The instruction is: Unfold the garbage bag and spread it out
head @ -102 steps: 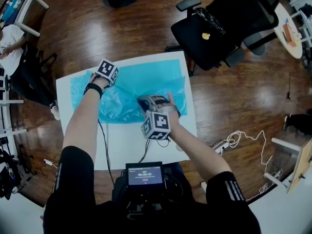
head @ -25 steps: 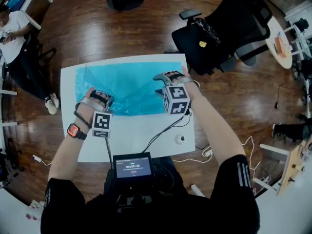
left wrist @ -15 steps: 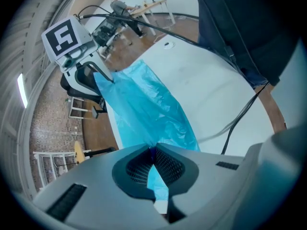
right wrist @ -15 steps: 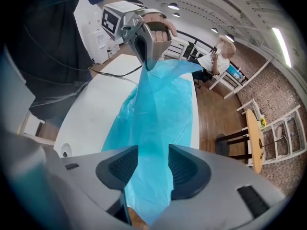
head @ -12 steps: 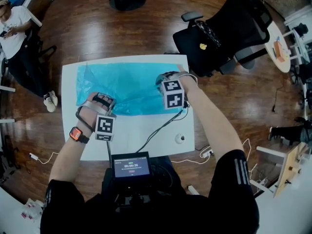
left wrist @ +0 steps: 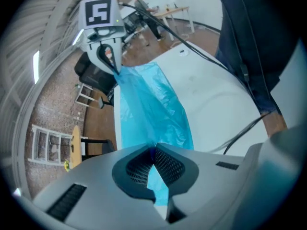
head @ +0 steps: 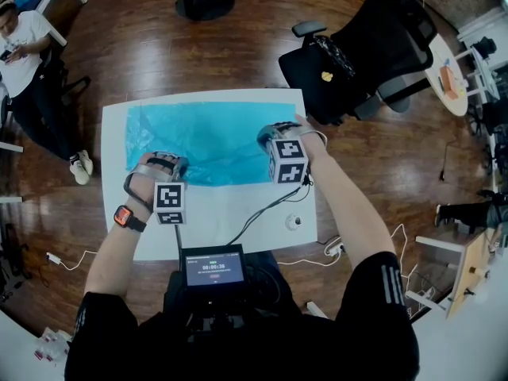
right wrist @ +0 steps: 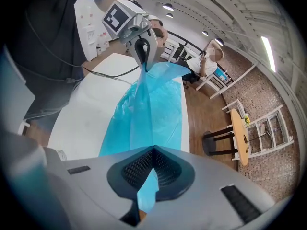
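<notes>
**Two hand-held grippers pinch the near edge of a blue garbage bag on a white table**

At the bottom centre of the head view, a small screen [head: 213, 267] sits in front of the person's chest. A black cable [head: 258, 215] runs from there up across the bare near part of the white table [head: 230, 225]. A small round object [head: 294, 222] lies on the tabletop to the lower right; what it is cannot be made out. A watch [head: 121, 216] shows on the left wrist.

Left of centre, the left gripper [left wrist: 154, 152] is clamped on the garbage bag [head: 210, 143]. Its own view shows thin blue film caught between the two meeting pads. Right of centre, the jaws of the right gripper [right wrist: 153, 150] have just been closing. They now meet on the bag too, with blue film pinched between the pads. Each gripper holds the bag's near edge, and both gripper views show the film running in a raised band from one pair of jaws to the other.

Beyond the grippers, the bag lies as a wide turquoise sheet over the far half of the table. It is mostly flat, with wrinkles towards the near edge.

Past the table is a dark wooden floor [head: 143, 54]. A black office chair [head: 357, 46] stands at the upper right. A seated person [head: 20, 34] in a white top is at the upper left.
</notes>
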`<state>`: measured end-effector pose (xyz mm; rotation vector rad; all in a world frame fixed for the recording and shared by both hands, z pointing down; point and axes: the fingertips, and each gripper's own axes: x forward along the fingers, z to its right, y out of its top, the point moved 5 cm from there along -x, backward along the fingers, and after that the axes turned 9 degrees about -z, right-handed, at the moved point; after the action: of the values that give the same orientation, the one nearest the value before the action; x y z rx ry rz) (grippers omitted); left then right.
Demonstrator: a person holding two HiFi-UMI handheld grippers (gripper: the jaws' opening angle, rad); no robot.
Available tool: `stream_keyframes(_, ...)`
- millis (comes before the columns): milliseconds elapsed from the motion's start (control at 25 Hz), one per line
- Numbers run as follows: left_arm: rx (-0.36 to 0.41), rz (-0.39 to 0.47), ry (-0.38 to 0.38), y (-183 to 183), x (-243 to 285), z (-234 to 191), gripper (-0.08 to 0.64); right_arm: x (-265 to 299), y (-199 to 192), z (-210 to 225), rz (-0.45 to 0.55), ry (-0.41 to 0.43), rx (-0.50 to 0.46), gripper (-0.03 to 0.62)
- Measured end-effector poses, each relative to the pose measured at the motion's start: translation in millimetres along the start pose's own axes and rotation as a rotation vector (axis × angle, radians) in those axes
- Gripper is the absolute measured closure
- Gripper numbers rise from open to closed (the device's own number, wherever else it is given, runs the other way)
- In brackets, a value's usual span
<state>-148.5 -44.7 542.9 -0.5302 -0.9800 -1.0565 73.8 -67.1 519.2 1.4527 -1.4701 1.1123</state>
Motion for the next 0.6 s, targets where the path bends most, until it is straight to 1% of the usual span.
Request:
stream_keyframes(80, -0.115, 0.042, -0.035, -4, -1, -3, 0.557, -4, 0, -2, 0.008, -0.010, 0.032, 0.574)
stream_keyframes(160, -0.191, 0.062, -0.054, -9, -3, -6, 0.557, -9, 0, -5, 0.014, -0.020, 0.057, 0.574)
stream_keyframes(320, -0.267, 0.092, -0.072, -16, -13, -10, 0.557, -23, 5, -11, 0.023, -0.051, 0.100, 0.574)
stream_keyframes(440, -0.321, 0.129, -0.069, -16, -26, -18, 0.557, -33, 7, -15, 0.021, -0.085, 0.116, 0.574)
stream_keyframes(600, -0.369, 0.142, -0.071, -15, -40, -19, 0.557, -51, 11, -22, 0.025, -0.126, 0.130, 0.574)
